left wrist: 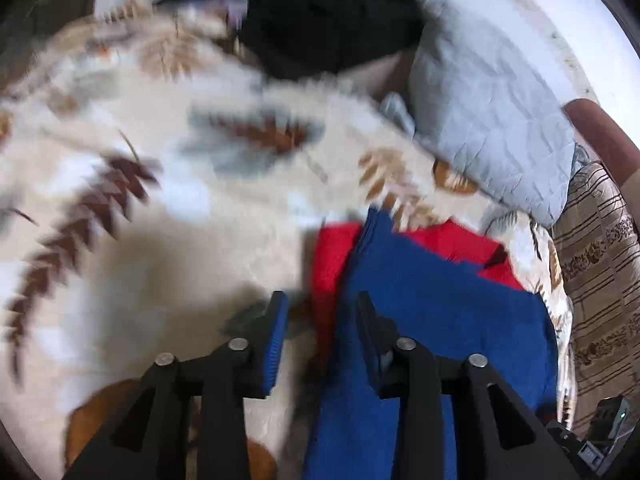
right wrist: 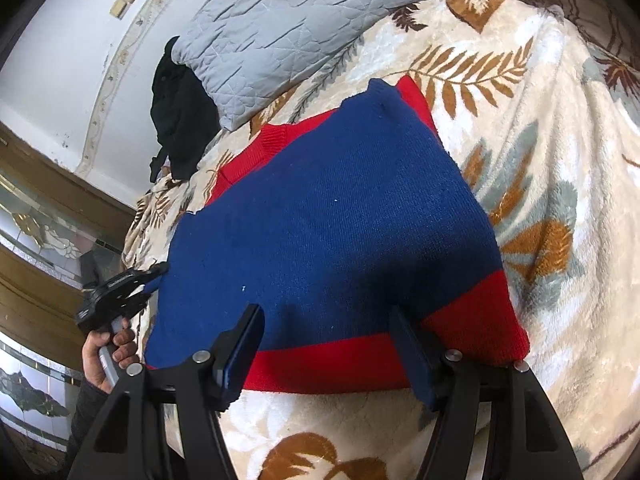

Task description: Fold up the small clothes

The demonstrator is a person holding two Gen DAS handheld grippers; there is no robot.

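A small blue sweater with red trim lies partly folded on a leaf-patterned blanket. It also shows in the left wrist view, with red parts beneath the blue. My left gripper is open over the sweater's left edge; its right finger lies over the blue knit. From the right wrist view the left gripper touches the sweater's far-left edge, held by a hand. My right gripper is open over the red hem, empty.
A grey quilted pillow and a black garment lie at the head of the bed. A striped brown cover lies beside the blanket. The wall and tiled floor are to the left in the right wrist view.
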